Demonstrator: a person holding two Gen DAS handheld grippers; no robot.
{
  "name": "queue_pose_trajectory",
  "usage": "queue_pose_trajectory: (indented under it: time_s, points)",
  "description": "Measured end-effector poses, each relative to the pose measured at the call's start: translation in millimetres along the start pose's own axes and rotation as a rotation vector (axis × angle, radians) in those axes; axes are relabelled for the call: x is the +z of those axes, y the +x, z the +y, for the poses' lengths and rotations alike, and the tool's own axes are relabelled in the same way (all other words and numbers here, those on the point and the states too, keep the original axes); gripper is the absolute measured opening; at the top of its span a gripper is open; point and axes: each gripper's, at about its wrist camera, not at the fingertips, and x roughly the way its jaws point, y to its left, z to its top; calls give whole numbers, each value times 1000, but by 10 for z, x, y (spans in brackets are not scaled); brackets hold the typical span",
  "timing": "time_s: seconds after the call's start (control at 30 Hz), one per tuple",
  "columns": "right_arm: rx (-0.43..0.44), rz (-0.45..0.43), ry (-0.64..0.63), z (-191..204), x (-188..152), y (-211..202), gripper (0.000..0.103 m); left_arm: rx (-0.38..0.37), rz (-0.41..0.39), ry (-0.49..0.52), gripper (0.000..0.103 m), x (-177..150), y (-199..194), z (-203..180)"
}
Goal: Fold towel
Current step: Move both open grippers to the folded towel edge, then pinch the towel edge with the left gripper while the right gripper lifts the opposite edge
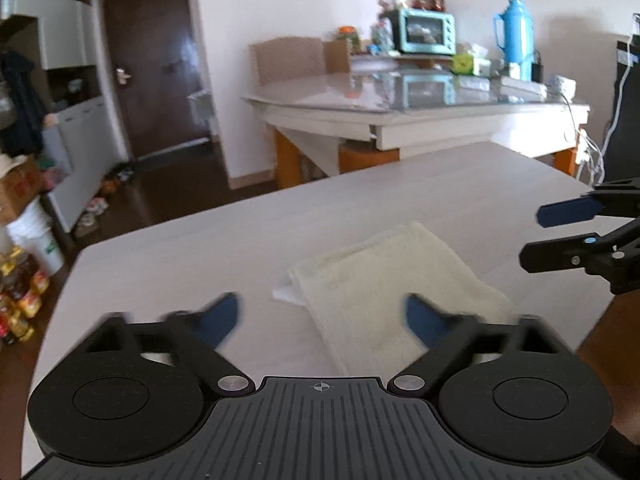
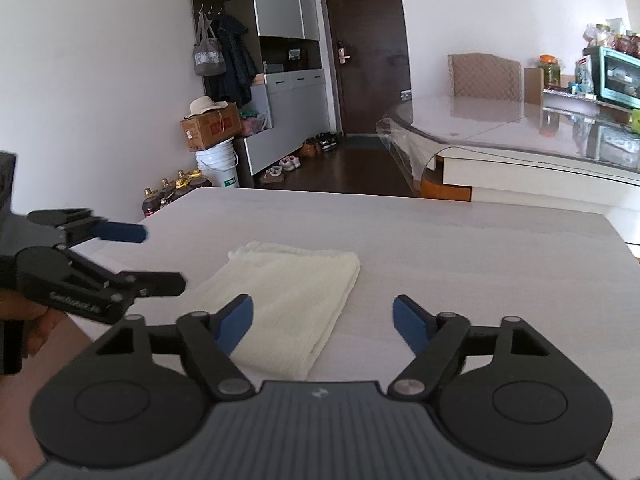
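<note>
A cream towel point(image 1: 384, 292) lies folded into a narrow rectangle on the pale wooden table point(image 1: 200, 248). It also shows in the right wrist view point(image 2: 288, 296). My left gripper point(image 1: 322, 316) is open and empty, held just above the towel's near end. My right gripper point(image 2: 323, 320) is open and empty, with its left finger over the towel's near edge. Each gripper shows in the other's view: the right one point(image 1: 536, 236) at the towel's right, the left one point(image 2: 160, 256) at its left.
A glass-topped dining table point(image 1: 400, 96) stands beyond the work table, with a teal oven point(image 1: 426, 32) and a blue thermos point(image 1: 516, 36). The table's far edge point(image 2: 360, 196) drops to dark floor. Bottles, a bucket and boxes stand at the left wall.
</note>
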Motion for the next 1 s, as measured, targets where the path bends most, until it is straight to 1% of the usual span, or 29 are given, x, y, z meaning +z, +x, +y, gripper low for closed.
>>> queue_pose_trajectory:
  time_s: [0.03, 0.1, 0.13, 0.17, 0.2, 0.23, 0.27, 0.33, 0.43, 0.47, 0.5, 0.53, 0.6, 0.63, 0.67, 0.7, 0.73, 0.87, 1.0]
  points:
    - [9, 6, -2, -28, 25, 77, 67, -18, 18, 13, 63, 37, 130, 20]
    - [24, 12, -5, -78, 64, 180, 66, -31, 28, 21, 61, 61, 244, 39]
    - [29, 17, -3, -100, 79, 218, 66, -43, 37, 24, 52, 85, 347, 59]
    - [35, 22, -2, -121, 93, 255, 66, -49, 42, 26, 40, 98, 408, 73]
    - [38, 25, 2, -142, 103, 286, 66, -54, 46, 27, 34, 107, 463, 90]
    - [42, 29, 5, -163, 114, 316, 66, -61, 54, 28, 23, 117, 528, 112]
    - [44, 30, 10, -182, 119, 343, 66, -65, 59, 30, 19, 117, 556, 124]
    - [45, 34, 19, -212, 122, 390, 66, -79, 70, 39, 19, 109, 635, 150]
    - [49, 38, 32, -240, 115, 428, 66, -85, 58, 51, 21, 88, 657, 184]
    - [52, 41, 35, -244, 111, 441, 66, -84, 55, 55, 26, 84, 658, 191]
    - [53, 42, 33, -239, 111, 449, 66, -78, 48, 59, 35, 79, 665, 199]
    - [54, 42, 32, -234, 111, 458, 66, -70, 40, 62, 48, 73, 675, 206]
    - [50, 48, 30, -226, 107, 473, 66, -75, 37, 64, 46, 71, 688, 217]
    - [48, 51, 30, -221, 104, 483, 66, -91, 41, 62, 28, 67, 695, 224]
    - [47, 54, 31, -217, 100, 493, 66, -109, 43, 62, 20, 66, 694, 229]
    - [44, 57, 31, -219, 99, 503, 66, -113, 41, 69, 19, 67, 682, 221]
    - [41, 60, 32, -222, 98, 512, 66, -114, 37, 88, 16, 69, 658, 195]
    - [33, 60, 31, -246, 108, 550, 66, -122, 11, 143, 15, 101, 548, 134]
    - [50, 57, 21, -278, 148, 632, 64, -131, -19, 191, 15, 150, 466, 94]
